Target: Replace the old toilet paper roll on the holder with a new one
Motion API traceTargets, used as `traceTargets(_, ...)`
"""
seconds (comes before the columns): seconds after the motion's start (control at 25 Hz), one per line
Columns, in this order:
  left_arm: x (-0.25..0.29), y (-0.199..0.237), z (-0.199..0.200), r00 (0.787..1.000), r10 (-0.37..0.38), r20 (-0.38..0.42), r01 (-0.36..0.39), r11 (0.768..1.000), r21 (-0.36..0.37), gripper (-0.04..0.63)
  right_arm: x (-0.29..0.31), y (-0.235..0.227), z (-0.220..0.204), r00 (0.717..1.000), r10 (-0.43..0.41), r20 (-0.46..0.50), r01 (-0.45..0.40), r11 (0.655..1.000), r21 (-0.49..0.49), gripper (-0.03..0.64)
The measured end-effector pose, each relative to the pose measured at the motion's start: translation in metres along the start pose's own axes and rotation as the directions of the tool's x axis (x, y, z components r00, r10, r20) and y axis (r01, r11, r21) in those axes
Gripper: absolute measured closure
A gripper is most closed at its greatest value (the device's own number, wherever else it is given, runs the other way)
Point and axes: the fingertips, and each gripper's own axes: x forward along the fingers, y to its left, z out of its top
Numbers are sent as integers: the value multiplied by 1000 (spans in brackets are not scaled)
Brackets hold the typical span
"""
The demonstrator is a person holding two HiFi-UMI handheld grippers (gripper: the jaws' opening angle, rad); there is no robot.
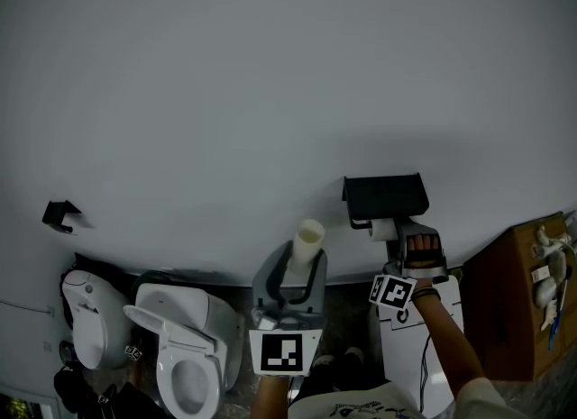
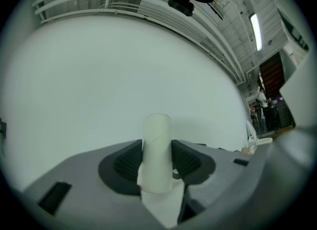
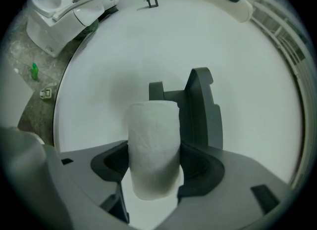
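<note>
My left gripper (image 1: 296, 273) is shut on the old roll (image 1: 307, 242), a pale cardboard tube with a scrap of paper hanging from it. In the left gripper view the tube (image 2: 157, 150) stands upright between the dark pads against the bare white wall. My right gripper (image 1: 399, 239) is shut on the new toilet paper roll (image 1: 383, 228), held just under the black holder (image 1: 385, 197) on the wall. In the right gripper view the thick white new roll (image 3: 154, 147) fills the jaws, with the dark holder (image 3: 200, 110) close behind it to the right.
Two white toilets (image 1: 185, 354) (image 1: 87, 318) stand at the lower left. A small black hook (image 1: 60, 215) sits on the wall at the left. A brown wooden cabinet (image 1: 509, 300) with small items stands at the right. A white unit (image 1: 424, 336) is below the holder.
</note>
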Motion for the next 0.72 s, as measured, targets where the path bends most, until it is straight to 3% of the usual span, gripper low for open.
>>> traceTargets(0.32, -8, 5, 1, 1000, 20, -4, -20, 1000, -8, 408, -9, 3, 24, 997, 32, 70, -32, 999, 8, 310)
traceTargets(0.72, -6, -1, 3, 1000, -5, 8, 5, 1000, -13, 408, -39, -1, 25, 991, 65, 118, -77, 992, 97, 307)
